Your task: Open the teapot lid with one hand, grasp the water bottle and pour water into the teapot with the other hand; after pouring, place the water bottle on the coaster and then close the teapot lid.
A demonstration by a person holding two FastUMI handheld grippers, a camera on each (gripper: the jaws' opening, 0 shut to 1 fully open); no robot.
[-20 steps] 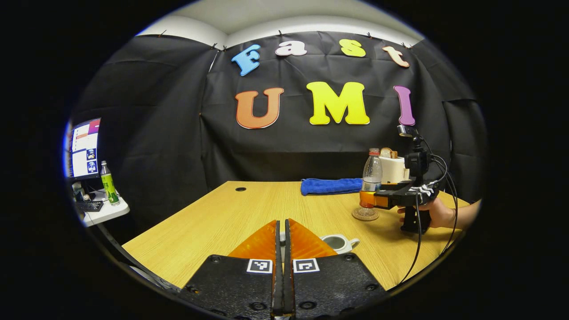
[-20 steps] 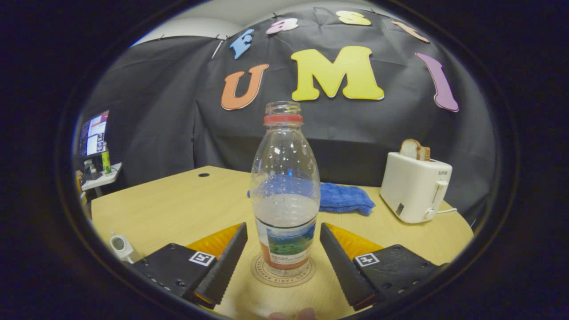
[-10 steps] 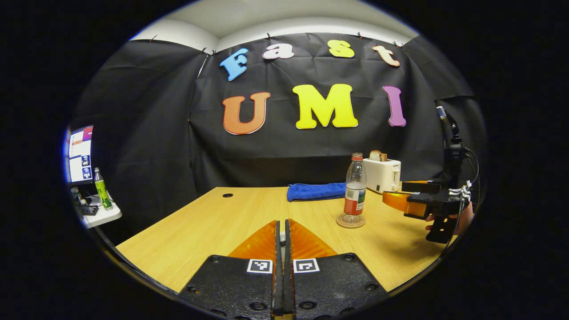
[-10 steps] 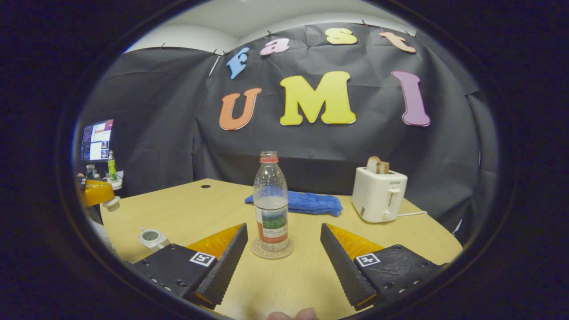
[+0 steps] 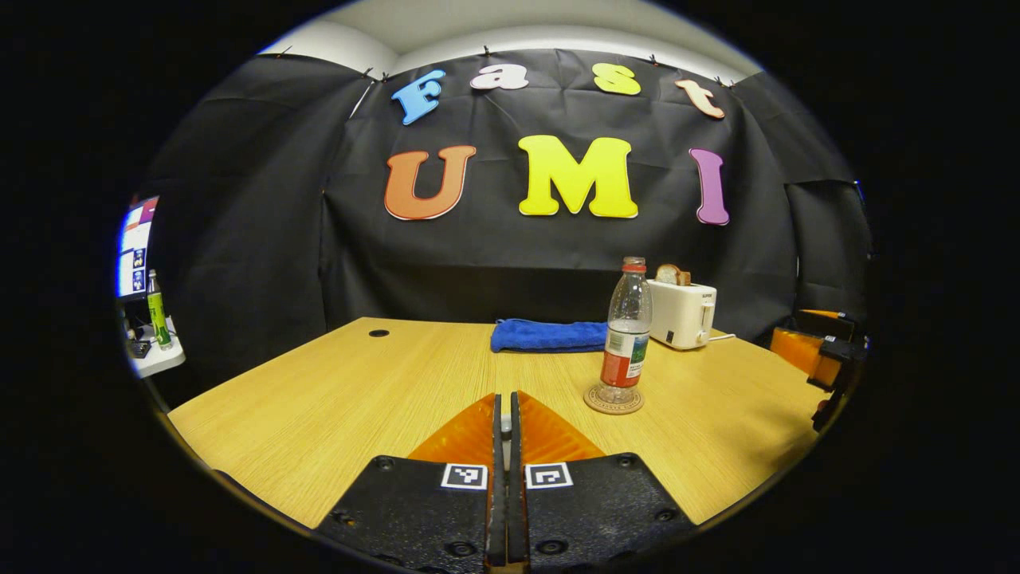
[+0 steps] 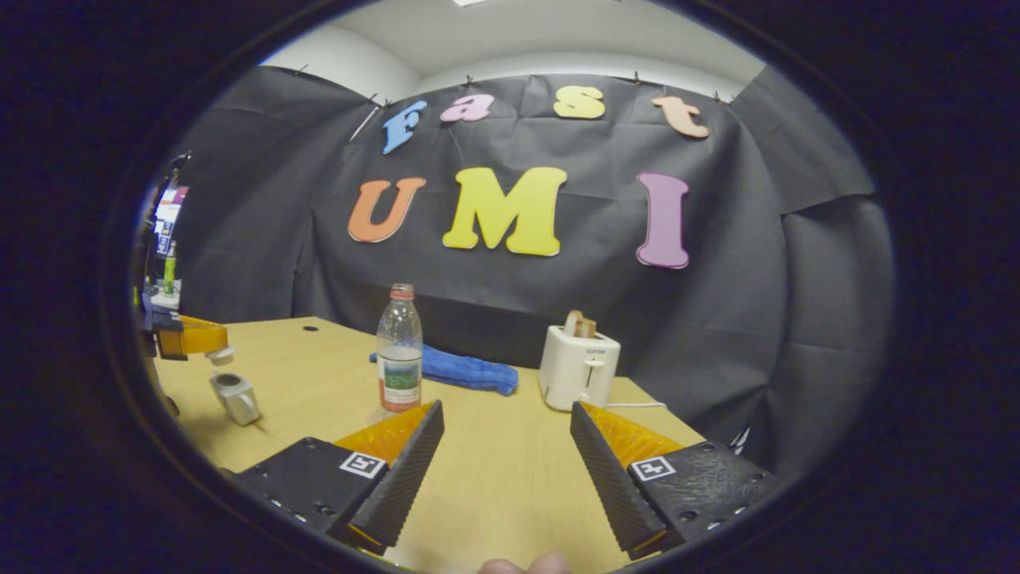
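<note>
A clear water bottle (image 5: 625,335) with a red collar and no cap stands upright on a round coaster (image 5: 613,400). My left gripper (image 5: 504,399) is shut, with a small pale knob of the teapot lid pinched between its fingers. From the right gripper view, that left gripper (image 6: 185,336) holds the lid (image 6: 221,355) just above the open white teapot (image 6: 233,396). My right gripper (image 6: 504,410) is open with nothing in it, well back from the bottle (image 6: 399,351). Its body (image 5: 821,355) sits at the far right edge of the left gripper view.
A white toaster (image 6: 578,367) with bread in it stands at the back right of the wooden table (image 5: 335,406). A folded blue cloth (image 5: 546,335) lies behind the bottle. A side desk with a monitor (image 5: 131,247) and a green bottle (image 5: 157,307) is off the table's left.
My right gripper, open, has drawn back from the bottle, which stays on the coaster. The left gripper stays shut and its view has swung, so the teapot has left that view.
</note>
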